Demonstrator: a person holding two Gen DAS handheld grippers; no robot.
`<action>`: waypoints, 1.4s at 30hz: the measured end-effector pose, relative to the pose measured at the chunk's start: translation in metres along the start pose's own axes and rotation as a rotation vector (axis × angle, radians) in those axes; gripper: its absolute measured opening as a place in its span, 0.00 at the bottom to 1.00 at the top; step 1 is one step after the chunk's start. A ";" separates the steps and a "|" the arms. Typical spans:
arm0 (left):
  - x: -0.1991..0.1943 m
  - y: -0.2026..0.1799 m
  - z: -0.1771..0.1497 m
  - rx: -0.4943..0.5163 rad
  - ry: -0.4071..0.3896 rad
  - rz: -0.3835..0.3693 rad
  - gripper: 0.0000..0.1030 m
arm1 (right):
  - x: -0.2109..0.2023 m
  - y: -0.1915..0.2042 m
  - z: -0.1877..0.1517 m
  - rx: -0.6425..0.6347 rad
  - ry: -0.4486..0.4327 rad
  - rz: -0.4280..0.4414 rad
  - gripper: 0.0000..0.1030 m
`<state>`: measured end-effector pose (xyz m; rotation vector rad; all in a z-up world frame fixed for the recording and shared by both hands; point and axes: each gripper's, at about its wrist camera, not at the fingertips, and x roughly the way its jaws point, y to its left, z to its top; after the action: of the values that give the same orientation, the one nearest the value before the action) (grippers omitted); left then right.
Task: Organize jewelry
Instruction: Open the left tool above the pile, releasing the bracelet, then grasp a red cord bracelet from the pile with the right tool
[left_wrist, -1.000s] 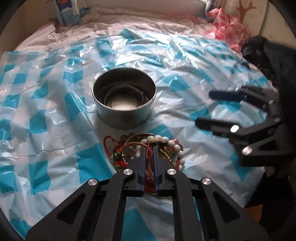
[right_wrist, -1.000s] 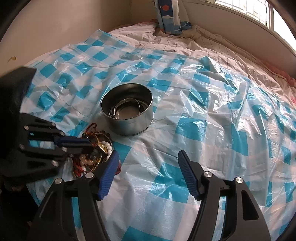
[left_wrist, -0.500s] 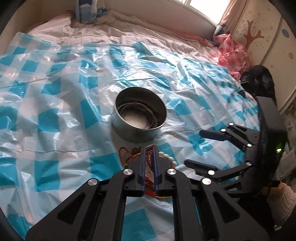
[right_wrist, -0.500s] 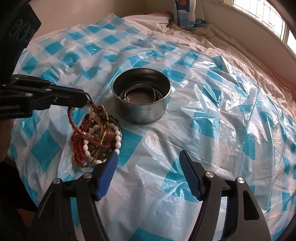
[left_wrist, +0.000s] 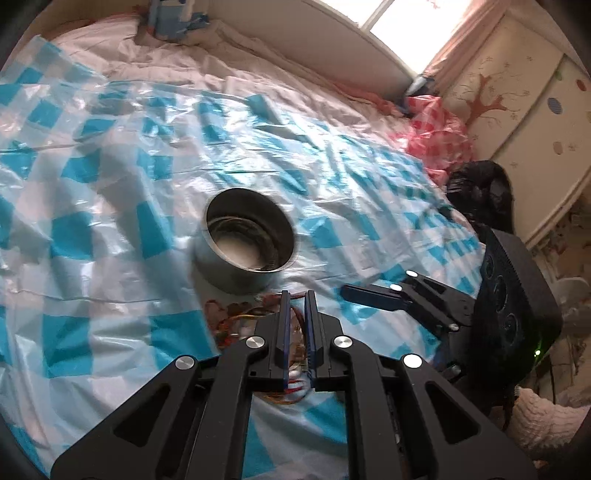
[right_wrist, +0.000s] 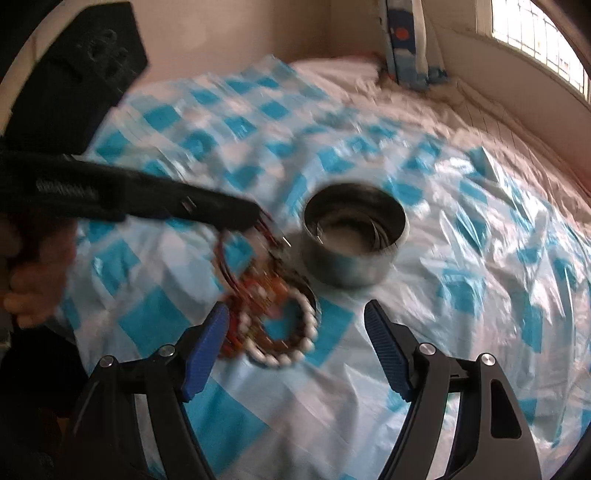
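Pinched in the closed left gripper (right_wrist: 258, 221): red cord from the jewelry tangle (right_wrist: 273, 325), beside the metal tin (right_wrist: 354, 258). Right gripper (right_wrist: 295, 332) jaws opening, nothing held.

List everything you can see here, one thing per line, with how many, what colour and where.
metal tin: one, silver, open-topped, middle of the sheet; bangle-like rings lie inside.
jewelry tangle: one clump, red, gold and brown cords with a white bead bracelet, beside the tin, partly lifted.
plastic sheet: one, blue and white checks, spread over the bed.
bed linen: pale pink, beyond the sheet.
blue-and-white pillow: one, at the bed's far end.
pink checked cloth: one, by the cabinet.
cabinet: one, cream, tree decal.
left gripper: black, shut on the jewelry tangle's cords.
right gripper: black with blue pads, jaws opening, over the bead bracelet.
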<state>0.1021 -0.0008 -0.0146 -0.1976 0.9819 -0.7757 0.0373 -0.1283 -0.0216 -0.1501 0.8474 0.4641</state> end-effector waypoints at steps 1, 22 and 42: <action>0.000 -0.002 0.000 0.003 -0.001 -0.022 0.07 | -0.002 0.004 0.003 -0.009 -0.030 0.006 0.71; 0.027 0.029 -0.003 0.015 0.097 0.491 0.45 | 0.014 -0.012 0.000 0.044 0.046 0.041 0.43; 0.037 0.037 0.011 -0.039 0.063 0.427 0.47 | 0.044 -0.051 -0.004 0.245 0.126 0.117 0.08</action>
<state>0.1414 -0.0011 -0.0508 0.0055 1.0535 -0.3738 0.0828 -0.1599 -0.0600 0.0969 1.0332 0.4594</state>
